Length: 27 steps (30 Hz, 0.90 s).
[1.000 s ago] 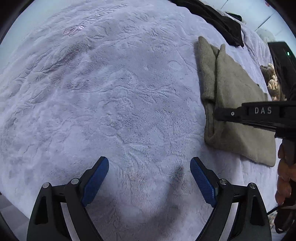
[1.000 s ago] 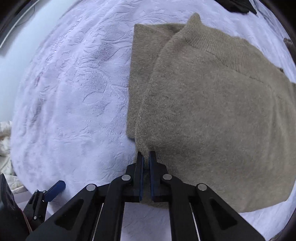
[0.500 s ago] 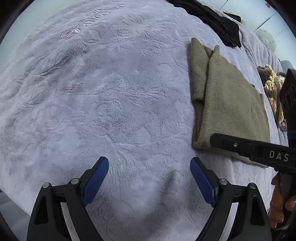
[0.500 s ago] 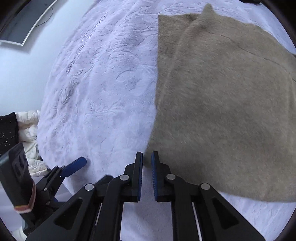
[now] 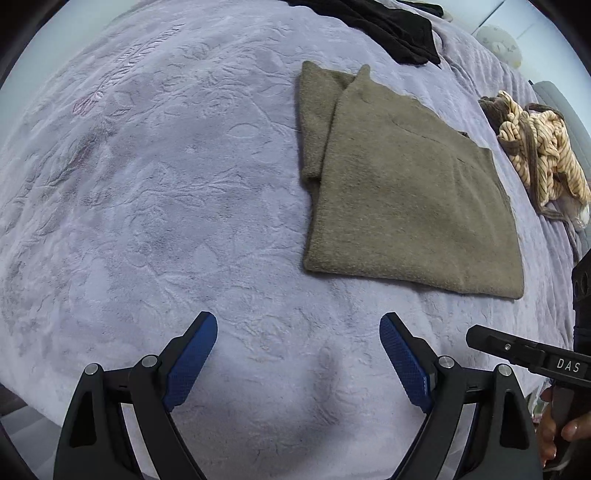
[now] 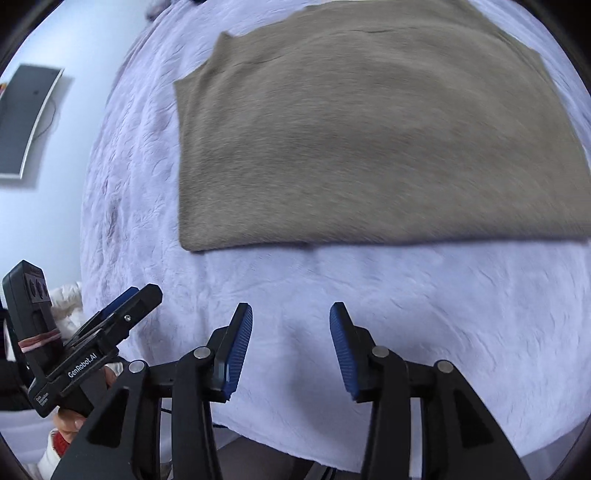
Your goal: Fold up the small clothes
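Note:
A folded olive-brown knit garment (image 5: 402,199) lies flat on the pale lilac blanket (image 5: 155,192), right of centre in the left wrist view. It fills the upper part of the right wrist view (image 6: 369,129). My left gripper (image 5: 298,354) hovers open over bare blanket, below and left of the garment. My right gripper (image 6: 291,339) is back from the garment's near edge, over bare blanket; its jaws are opening and nothing is between them. A black bar of the right gripper shows at the lower right of the left wrist view. The left gripper shows at the lower left of the right wrist view.
A black garment (image 5: 388,26) lies at the far edge of the blanket. A tan and cream striped bundle (image 5: 539,147) sits to the right of the folded piece. A monitor (image 6: 26,118) hangs on the wall at left. The blanket's near edge (image 6: 295,448) runs under my right gripper.
My right gripper let go of the garment's near corner, opened, and drew back toward the blanket's edge. The left gripper shifted, so the garment now shows more fully.

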Available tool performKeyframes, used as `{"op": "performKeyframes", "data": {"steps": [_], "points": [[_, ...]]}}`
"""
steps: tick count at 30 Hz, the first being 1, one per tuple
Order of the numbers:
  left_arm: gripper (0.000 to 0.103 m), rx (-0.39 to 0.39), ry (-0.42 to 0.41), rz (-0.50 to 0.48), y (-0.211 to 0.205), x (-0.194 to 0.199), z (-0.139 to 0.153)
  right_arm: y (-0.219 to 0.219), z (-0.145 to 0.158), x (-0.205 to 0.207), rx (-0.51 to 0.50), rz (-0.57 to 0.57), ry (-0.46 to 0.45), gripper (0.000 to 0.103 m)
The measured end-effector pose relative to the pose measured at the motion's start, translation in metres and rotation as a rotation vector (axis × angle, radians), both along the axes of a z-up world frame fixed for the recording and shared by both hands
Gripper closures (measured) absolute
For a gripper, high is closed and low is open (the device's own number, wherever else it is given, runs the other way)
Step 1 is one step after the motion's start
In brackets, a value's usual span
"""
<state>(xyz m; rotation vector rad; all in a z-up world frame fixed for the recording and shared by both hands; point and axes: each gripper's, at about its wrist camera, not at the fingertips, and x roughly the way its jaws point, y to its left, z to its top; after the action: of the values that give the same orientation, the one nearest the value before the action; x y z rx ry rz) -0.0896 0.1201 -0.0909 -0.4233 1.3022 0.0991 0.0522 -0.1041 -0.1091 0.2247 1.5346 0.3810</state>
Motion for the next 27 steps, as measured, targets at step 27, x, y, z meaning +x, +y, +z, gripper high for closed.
{"op": "performKeyframes", "data": {"steps": [27], "points": [[0.013, -0.013, 0.073, -0.086, -0.075, 0.029, -0.015, -0.073, -0.020, -0.011, 0.034, -0.170, 0.054, 0.052]]}}
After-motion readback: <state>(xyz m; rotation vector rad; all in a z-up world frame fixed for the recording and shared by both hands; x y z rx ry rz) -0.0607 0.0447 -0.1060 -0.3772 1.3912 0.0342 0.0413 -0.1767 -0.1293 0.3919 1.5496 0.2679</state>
